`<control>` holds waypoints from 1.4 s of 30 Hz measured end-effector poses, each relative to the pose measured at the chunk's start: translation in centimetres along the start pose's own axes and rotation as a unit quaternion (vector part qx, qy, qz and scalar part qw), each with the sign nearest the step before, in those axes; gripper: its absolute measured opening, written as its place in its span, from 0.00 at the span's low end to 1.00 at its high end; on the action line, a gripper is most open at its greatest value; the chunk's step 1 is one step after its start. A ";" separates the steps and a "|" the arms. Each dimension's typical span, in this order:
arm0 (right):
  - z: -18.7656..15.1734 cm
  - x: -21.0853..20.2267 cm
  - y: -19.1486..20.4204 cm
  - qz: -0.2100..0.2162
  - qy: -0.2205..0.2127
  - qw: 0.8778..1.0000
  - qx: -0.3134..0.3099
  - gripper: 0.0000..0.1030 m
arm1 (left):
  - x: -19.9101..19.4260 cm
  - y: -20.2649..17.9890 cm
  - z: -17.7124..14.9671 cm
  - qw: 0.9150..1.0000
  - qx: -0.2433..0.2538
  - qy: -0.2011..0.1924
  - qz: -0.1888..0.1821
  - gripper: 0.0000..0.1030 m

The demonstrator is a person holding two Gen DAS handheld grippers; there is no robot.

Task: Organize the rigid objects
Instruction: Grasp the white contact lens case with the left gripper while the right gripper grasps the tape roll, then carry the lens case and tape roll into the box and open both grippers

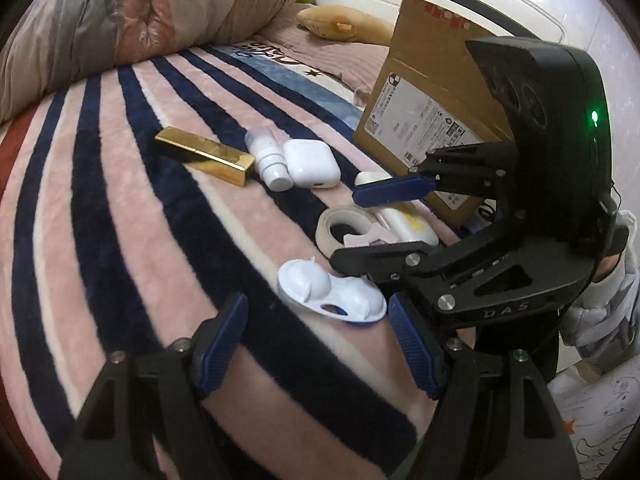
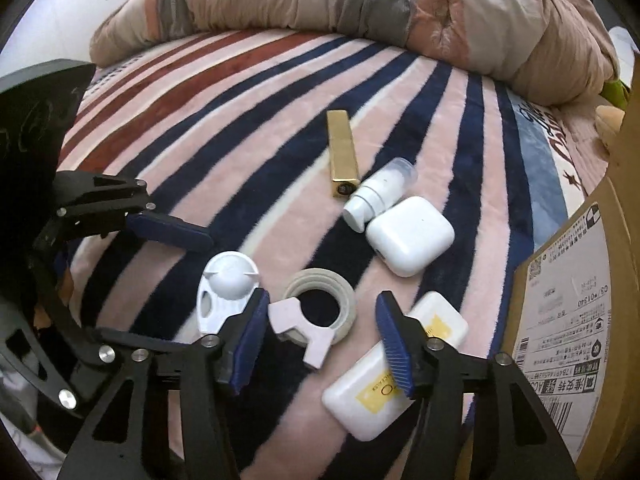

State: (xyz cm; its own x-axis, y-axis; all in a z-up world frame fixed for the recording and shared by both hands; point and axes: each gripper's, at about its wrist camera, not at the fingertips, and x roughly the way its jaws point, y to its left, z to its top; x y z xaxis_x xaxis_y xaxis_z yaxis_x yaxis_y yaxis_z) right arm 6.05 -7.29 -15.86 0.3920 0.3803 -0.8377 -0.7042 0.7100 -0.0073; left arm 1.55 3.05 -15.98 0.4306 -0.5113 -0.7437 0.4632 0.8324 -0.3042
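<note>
Several small objects lie on a striped blanket (image 1: 120,208): a gold bar-shaped box (image 1: 204,155) (image 2: 342,154), a small white pump bottle (image 1: 269,160) (image 2: 378,192), a white earbud case (image 1: 311,163) (image 2: 410,235), a tape roll with pale dispenser (image 1: 344,230) (image 2: 320,306), a white flat bottle with yellow label (image 1: 408,226) (image 2: 394,368) and a white two-dome plastic holder (image 1: 330,296) (image 2: 226,292). My left gripper (image 1: 318,312) is open, just short of the holder. My right gripper (image 2: 320,316) (image 1: 376,220) is open over the tape roll.
A cardboard box (image 1: 432,112) (image 2: 580,300) with a shipping label stands at the right, close to the objects. A rolled duvet (image 1: 140,20) (image 2: 380,4) lies along the far side. A tan plush toy (image 1: 344,22) lies behind the box.
</note>
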 end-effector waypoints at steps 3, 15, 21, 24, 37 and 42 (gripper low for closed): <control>-0.1 -0.1 -0.5 0.013 -0.001 1.000 0.004 0.52 | 0.2 -0.1 0.2 1.000 0.002 -0.006 0.003 0.68; -0.5 -0.3 -0.6 0.019 0.001 1.000 0.003 0.37 | -0.5 0.7 0.0 0.999 0.013 -0.019 0.031 0.53; -0.4 0.4 0.1 0.000 0.004 1.000 -0.008 0.37 | -0.3 1.3 0.0 0.999 0.007 -0.020 0.046 0.54; -0.4 0.2 0.4 -0.009 -0.002 1.000 -0.009 0.37 | -0.4 1.3 0.0 0.998 0.007 -0.024 0.050 0.53; 0.4 -9.8 3.2 0.010 -0.114 0.993 -0.032 0.35 | -9.1 -2.2 1.8 0.990 0.018 -0.098 0.101 0.53; 0.1 -15.9 2.5 -0.004 -0.183 0.983 -0.028 0.35 | -12.7 -5.9 4.2 0.983 0.045 -0.135 0.114 0.53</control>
State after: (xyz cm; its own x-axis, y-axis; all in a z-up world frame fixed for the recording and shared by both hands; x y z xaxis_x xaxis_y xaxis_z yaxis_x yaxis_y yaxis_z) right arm -1.89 -11.48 -2.44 0.5770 0.5706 -0.5844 -0.7281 0.6836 -0.0514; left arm -3.45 3.77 -2.23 0.7150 -0.3619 -0.5982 0.3930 0.9157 -0.0843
